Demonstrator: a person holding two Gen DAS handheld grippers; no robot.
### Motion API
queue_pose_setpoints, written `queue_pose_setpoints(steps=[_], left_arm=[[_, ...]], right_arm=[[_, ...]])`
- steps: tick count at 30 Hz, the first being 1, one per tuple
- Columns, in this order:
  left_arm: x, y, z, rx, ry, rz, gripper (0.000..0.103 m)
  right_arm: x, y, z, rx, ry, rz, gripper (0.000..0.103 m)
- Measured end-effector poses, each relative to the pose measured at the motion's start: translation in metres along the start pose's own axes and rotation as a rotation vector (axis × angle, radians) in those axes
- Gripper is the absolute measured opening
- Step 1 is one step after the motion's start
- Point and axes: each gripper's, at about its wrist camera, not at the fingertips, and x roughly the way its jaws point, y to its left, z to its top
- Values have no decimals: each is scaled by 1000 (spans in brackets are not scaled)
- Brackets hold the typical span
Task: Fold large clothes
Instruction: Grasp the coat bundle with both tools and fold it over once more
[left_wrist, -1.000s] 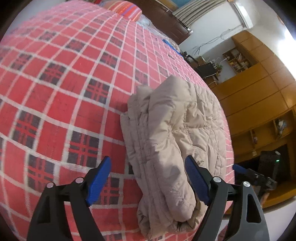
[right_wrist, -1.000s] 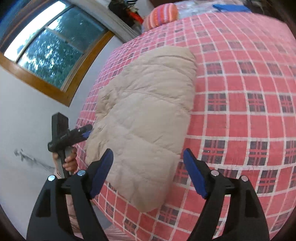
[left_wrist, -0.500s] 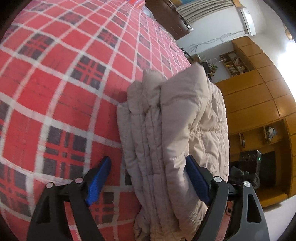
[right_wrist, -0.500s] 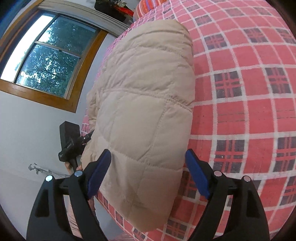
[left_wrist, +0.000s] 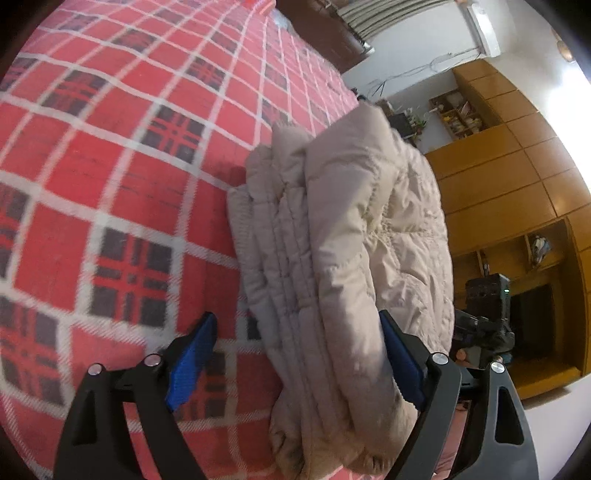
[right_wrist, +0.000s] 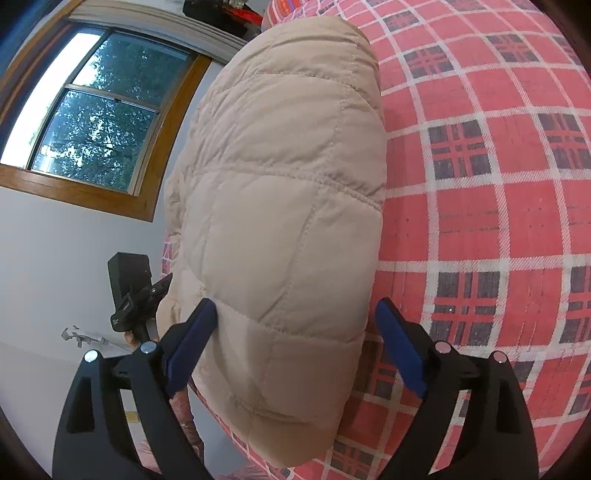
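A beige quilted puffer jacket (left_wrist: 343, 251) lies folded in a thick stack on the red plaid bedspread (left_wrist: 122, 155). In the left wrist view my left gripper (left_wrist: 295, 354) is open, its blue pads straddling the near end of the layered edge. In the right wrist view the same jacket (right_wrist: 288, 206) fills the middle, and my right gripper (right_wrist: 295, 343) is open around its near end, the left pad touching the fabric. Each view shows the other gripper beyond the jacket, held in a hand: the right one (left_wrist: 484, 325) and the left one (right_wrist: 136, 295).
The plaid bedspread (right_wrist: 480, 184) stretches wide beside the jacket. Wooden cabinets (left_wrist: 509, 184) stand past the bed's edge on one side, a wood-framed window (right_wrist: 88, 122) and white wall on the other. A striped pillow (right_wrist: 284, 5) lies at the far end.
Both grippers have moved in close to the jacket, which now looms larger and sits between each pair of open fingers. The jacket itself has stayed folded in place.
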Motion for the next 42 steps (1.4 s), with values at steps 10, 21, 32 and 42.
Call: queue_pose_setpoints(steps=[10,21,32,42], left_arm=[[33,-5,7,51,69,-74,97],[47,-27,-1,24,97,-132,51],[49,-100,-15,137,36,-173,37],[104,-180,-11,266,29,-194,37]], right_arm=[[19,-1,0,9,21,41,92],[27,9,-6,-37,9,45,65],[-49,20,-19,-134,-114,27,46],[-131,-21,-26,-118,-204,-44,47]])
